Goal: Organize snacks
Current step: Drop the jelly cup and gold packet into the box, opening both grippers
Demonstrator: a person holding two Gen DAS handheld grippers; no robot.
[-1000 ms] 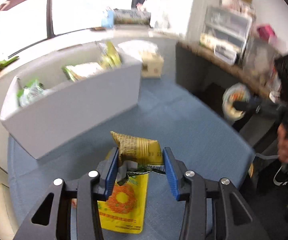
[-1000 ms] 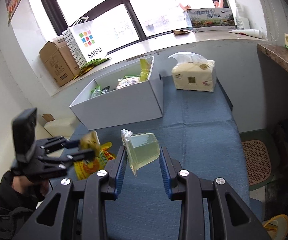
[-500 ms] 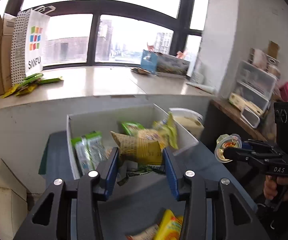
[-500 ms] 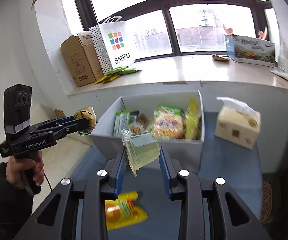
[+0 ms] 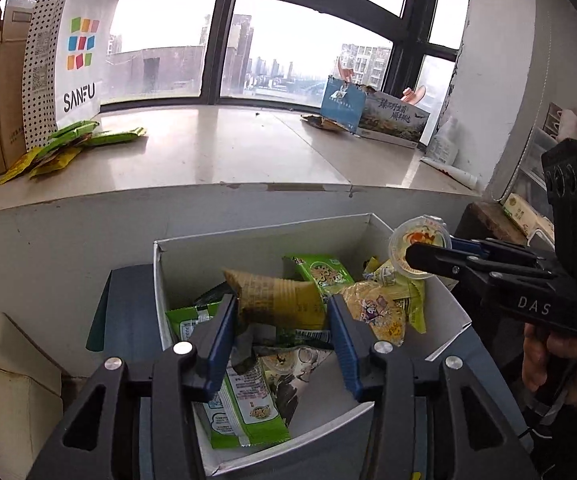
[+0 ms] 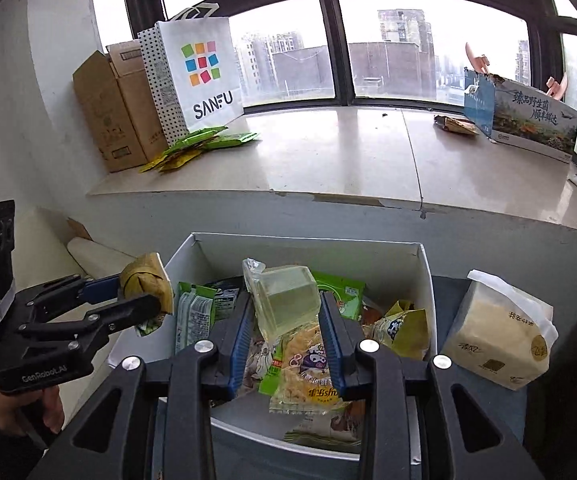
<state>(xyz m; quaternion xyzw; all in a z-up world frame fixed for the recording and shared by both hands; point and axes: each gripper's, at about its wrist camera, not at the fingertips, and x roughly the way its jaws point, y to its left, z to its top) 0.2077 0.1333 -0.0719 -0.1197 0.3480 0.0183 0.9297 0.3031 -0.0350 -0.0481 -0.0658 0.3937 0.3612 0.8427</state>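
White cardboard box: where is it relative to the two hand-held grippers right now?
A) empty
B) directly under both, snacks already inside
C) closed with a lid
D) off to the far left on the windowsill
B: both the left hand-held gripper and the right hand-held gripper are over the open white cardboard box, which holds several snack packets.

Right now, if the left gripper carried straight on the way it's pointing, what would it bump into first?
Probably the snack packets piled in the white box; the left gripper, with its brown packet, points down into it, though depth is uncertain.
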